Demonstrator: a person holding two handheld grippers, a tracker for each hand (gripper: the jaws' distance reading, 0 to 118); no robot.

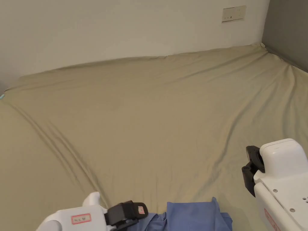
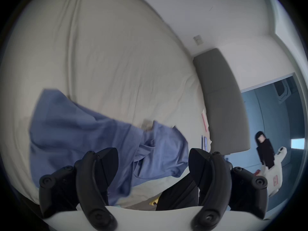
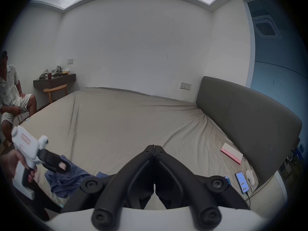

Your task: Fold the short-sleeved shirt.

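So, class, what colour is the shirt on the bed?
Plain blue; the shirt shows best in the left gripper view.

From my head view, the crumpled blue short-sleeved shirt [image 1: 192, 215] runs off the bottom edge, so I can't see its lower part. The white-bodied right gripper [image 1: 249, 171] is cut by the right edge, its black jaw tips hidden behind its housing. In my left gripper view the shirt is motion-blurred, and the left gripper [image 2: 153, 163] covers its near edge.
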